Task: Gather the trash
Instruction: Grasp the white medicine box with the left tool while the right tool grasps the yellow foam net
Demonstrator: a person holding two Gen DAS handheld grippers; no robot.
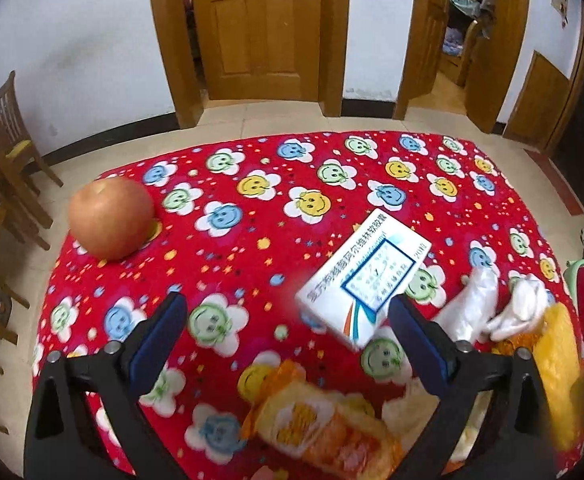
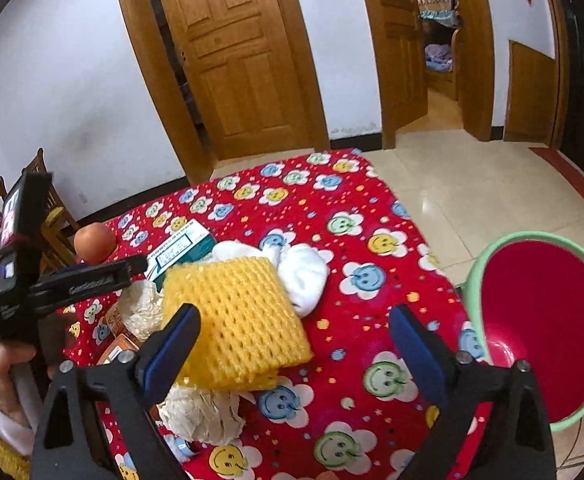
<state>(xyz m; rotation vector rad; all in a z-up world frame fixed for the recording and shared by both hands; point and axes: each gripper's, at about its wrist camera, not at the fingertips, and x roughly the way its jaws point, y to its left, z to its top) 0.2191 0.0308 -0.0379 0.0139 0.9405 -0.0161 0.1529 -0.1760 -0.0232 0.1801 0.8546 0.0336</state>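
**Both hand-held grippers spread wide above the litter on the desk**

The left hand-held gripper [image 1: 288, 312] hangs over a desk [image 1: 252, 160] covered in a red cloth printed with smiling flowers. Its jaws stand apart and grasp nothing. A white medicine box [image 1: 362, 276] lies tilted just ahead of it, close to its right finger, though whether the two touch cannot be told. Nearer the camera, below and between the fingers, lies an orange snack wrapper [image 1: 320, 420], blurred. Far ahead to the left an apple [image 1: 110, 218] rests near the desk's edge. Beyond the right finger sit crumpled white tissues [image 1: 488, 300].

The right hand-held gripper [image 2: 294, 328] is released too, with nothing between its pads. A yellow foam net [image 2: 240, 320] lies ahead of its left finger, which overlaps the net's near corner in this view; contact cannot be judged. Behind the net are the white tissues [image 2: 304, 268], and under its near edge a wad of crumpled paper [image 2: 200, 412]. The medicine box [image 2: 184, 246] and the apple [image 2: 94, 242] lie farther ahead to the left. To the right of this gripper, off the desk's edge, stands a bin [image 2: 480, 264] with a green rim and red inside. At the far left a hand [image 2: 8, 364] holds the other gripper's handle.
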